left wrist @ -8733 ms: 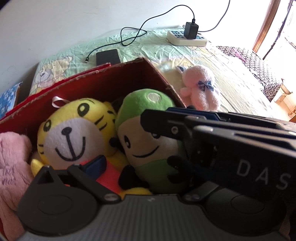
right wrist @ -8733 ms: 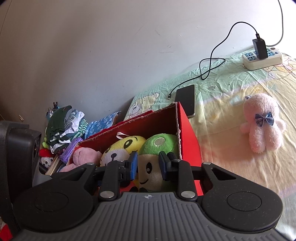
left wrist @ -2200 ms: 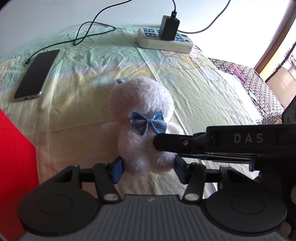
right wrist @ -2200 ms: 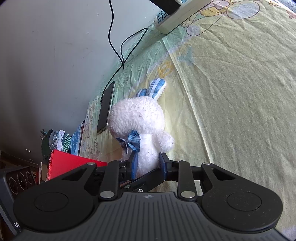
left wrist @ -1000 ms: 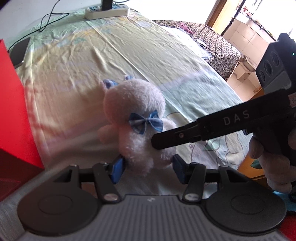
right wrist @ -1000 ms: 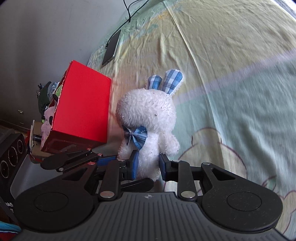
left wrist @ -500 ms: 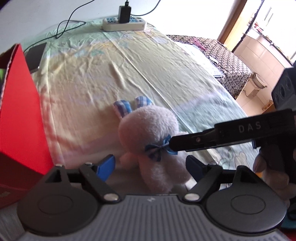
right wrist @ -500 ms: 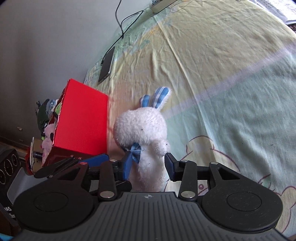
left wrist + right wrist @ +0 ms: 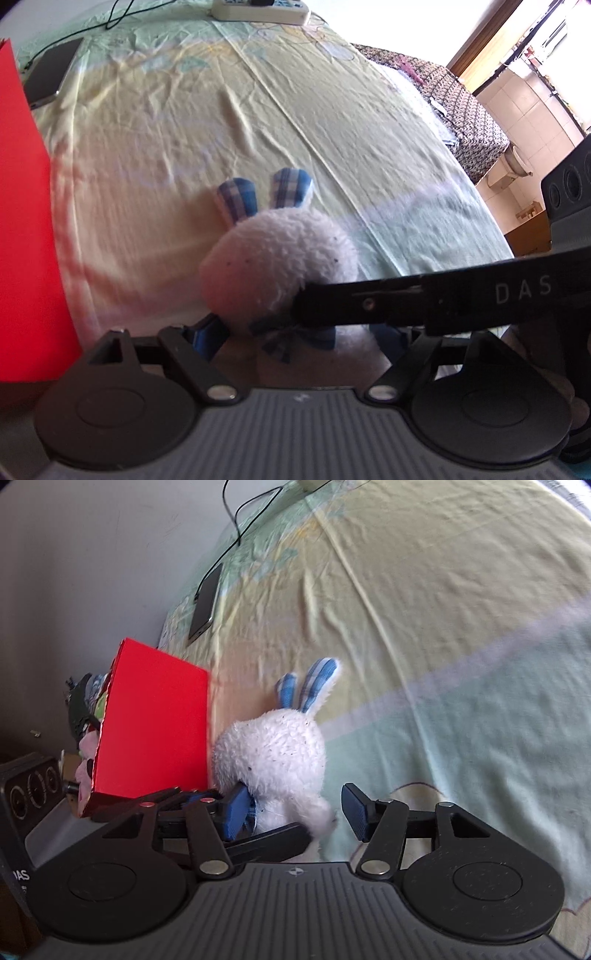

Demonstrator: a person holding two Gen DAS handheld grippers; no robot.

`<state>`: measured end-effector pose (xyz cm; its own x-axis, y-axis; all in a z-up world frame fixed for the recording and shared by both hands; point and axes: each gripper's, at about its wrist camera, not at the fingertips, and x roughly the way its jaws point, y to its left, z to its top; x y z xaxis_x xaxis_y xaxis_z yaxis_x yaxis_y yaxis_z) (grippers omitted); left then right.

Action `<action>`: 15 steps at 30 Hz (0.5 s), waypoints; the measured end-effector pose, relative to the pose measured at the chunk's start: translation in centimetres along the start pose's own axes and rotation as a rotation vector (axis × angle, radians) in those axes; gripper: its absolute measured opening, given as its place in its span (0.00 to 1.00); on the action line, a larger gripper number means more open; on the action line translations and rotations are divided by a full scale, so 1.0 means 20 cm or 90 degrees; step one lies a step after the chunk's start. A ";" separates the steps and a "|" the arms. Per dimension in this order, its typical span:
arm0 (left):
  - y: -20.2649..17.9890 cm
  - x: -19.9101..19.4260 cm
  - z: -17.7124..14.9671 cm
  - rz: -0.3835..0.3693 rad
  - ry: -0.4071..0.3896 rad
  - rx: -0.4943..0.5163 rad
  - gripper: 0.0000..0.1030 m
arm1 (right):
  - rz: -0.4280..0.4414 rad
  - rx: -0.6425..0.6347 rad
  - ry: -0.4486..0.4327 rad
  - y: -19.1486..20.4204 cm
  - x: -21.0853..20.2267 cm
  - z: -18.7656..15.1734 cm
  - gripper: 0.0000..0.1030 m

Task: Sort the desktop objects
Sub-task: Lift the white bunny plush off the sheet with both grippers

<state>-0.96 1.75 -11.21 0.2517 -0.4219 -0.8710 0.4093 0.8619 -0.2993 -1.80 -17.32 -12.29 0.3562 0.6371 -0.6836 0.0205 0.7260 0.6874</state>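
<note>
Far left we've got the red box (image 9: 155, 723) with soft toys poking out of it, and a phone (image 9: 205, 602) lying further back on the yellow sheet (image 9: 424, 627). Just right of the box sits the white bunny (image 9: 273, 753) – plaid ears pointing away from us. Our left gripper (image 9: 301, 338) is closing a touch, pads still clear of the bunny. Our right gripper (image 9: 295, 812) is opening, bunny between its pads, let go.

Plush rabbit (image 9: 273, 753) now beside red box (image 9: 155, 723), both tongs spread off it.
</note>
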 end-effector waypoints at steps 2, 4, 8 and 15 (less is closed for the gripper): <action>0.00 0.00 0.00 0.001 0.005 -0.003 0.80 | 0.013 -0.008 0.015 0.01 0.03 0.01 0.54; 0.00 0.01 -0.01 0.004 0.007 -0.006 0.80 | 0.019 -0.021 0.031 0.03 0.06 0.01 0.51; -0.02 0.00 -0.02 0.011 0.003 -0.001 0.80 | 0.017 -0.042 0.052 0.06 0.09 0.01 0.51; -0.09 -0.03 -0.06 0.025 -0.008 0.020 0.80 | 0.022 -0.044 0.044 0.05 0.05 -0.01 0.46</action>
<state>-2.80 0.80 -10.64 0.2785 -0.3920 -0.8768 0.4266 0.8684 -0.2527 -1.66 -15.90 -12.43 0.2907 0.6765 -0.6767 -0.0560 0.7180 0.6937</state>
